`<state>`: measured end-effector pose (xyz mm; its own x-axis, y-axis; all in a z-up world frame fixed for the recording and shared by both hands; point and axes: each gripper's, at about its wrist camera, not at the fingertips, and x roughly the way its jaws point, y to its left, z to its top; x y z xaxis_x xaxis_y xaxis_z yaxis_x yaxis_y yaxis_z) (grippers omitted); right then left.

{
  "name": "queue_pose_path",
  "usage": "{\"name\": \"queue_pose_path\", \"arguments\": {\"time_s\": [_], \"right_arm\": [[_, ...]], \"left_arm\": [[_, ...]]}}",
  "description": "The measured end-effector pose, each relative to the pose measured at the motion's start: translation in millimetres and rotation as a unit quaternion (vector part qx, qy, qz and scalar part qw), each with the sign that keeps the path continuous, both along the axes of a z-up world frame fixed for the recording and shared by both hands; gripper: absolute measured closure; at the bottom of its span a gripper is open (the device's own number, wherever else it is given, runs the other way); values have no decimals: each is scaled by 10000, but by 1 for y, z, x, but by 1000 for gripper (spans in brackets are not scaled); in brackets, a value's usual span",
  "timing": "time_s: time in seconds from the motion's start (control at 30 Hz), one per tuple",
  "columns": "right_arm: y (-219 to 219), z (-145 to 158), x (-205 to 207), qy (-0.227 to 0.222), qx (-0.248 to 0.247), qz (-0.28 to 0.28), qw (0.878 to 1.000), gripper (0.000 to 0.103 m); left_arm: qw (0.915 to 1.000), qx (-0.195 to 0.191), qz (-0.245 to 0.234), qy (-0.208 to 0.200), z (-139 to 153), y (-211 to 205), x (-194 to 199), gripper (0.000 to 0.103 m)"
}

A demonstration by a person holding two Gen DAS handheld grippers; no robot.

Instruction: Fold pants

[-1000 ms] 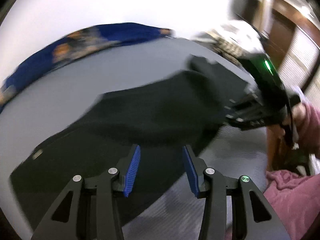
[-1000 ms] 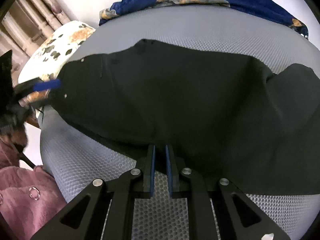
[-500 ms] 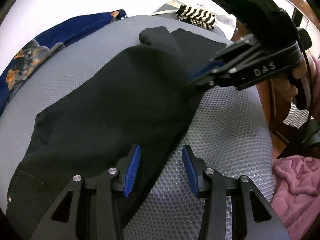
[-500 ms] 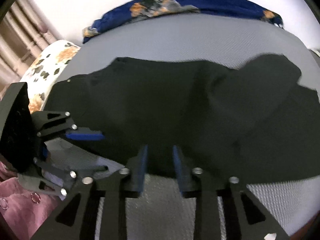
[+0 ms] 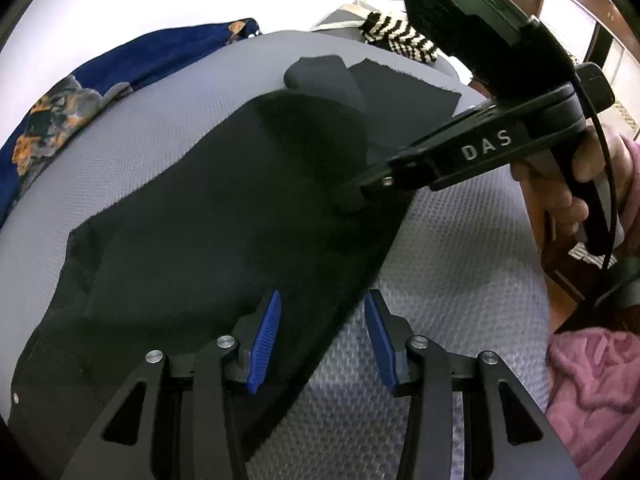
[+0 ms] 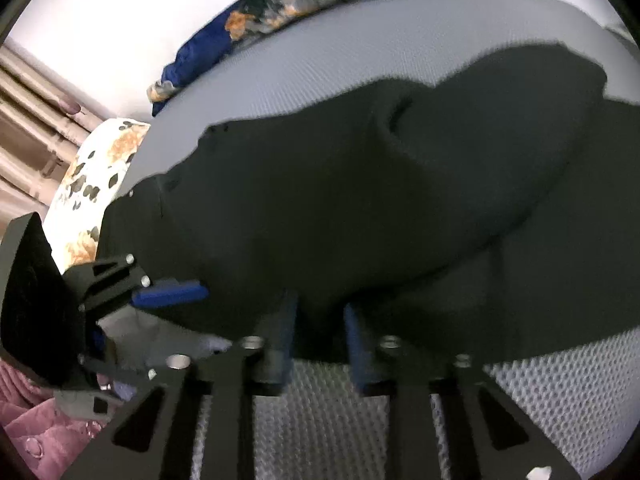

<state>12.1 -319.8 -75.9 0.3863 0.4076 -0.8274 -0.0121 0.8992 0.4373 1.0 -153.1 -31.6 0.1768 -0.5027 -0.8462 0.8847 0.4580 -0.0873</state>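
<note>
Black fabric pants [image 5: 224, 216] lie spread across the grey mesh-textured mattress [image 5: 452, 280]. The left gripper [image 5: 320, 340] hovers over their near edge, blue pads apart, gripping nothing. The right gripper [image 6: 320, 332] is closing, the pants' near hem between its jaws.

Place: you work in a home bedroom.
Surface: you stand at a grey mesh-covered mattress [image 5: 460, 280].
Bedding: blue floral blanket [image 5: 80, 92], flowered pillow [image 6: 92, 184].
Window: pleated curtains [image 6: 36, 112].
Furniture: wooden cabinetry [image 5: 568, 12].
</note>
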Motion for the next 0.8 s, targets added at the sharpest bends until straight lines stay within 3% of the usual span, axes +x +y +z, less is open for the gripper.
{"name": "queue_pose_path", "arguments": {"time_s": [0.43,0.53,0.63,0.7,0.77,0.8], "right_arm": [[2,23,16,-228,256,-75,9994,91],[-1,24,17,-232,429,-147,9987,91],[-6,22,17,-204,569,-217,9979,90],[-13,22,16,-179,703,-312,9969,87],[-31,24,12,-216,806,-591,9948,76],[-39,26,11,-247,773,-734,9940,65]], "left_arm": [[9999,78,-135,11,-5,-24,2,59],[9995,307,-62,-52,-16,-30,4,82],[9995,294,-9,80,-20,-30,8,90],[9995,146,104,243,-17,-24,13,92],[9992,12,173,351,-14,-19,18,94],[9991,-11,184,376,-14,-19,19,94]]}}
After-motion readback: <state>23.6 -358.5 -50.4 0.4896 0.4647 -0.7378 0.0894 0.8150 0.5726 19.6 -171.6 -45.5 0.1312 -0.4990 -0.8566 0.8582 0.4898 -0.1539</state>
